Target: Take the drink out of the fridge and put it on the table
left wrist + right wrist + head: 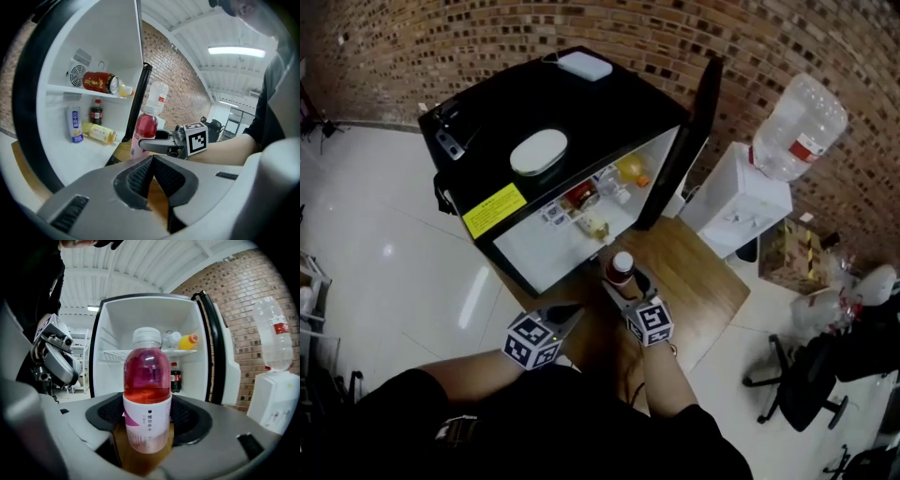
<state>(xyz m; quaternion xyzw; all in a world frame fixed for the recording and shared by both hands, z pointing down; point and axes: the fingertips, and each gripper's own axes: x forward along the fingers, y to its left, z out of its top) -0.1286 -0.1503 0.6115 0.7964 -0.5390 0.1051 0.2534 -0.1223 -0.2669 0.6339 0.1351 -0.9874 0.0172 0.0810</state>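
Drink bottle (pixel 146 380) upright, clamped between right tongs (pixel 146 423); left tongs (pixel 151 176) closed, empty.

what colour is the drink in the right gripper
The drink is pink-red; best in the right gripper view.

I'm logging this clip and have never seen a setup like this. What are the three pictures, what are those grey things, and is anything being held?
There is no robot here. A person holds a pair of tongs in each hand, and the marker cubes are part of them. The head view looks down from the person's head. The other two views come from cameras riding on each pair of tongs. The right tongs are shut on a pink drink bottle with a white cap, over the wooden table. The left tongs are shut and empty. Ahead, the black mini fridge stands open with more drinks inside.
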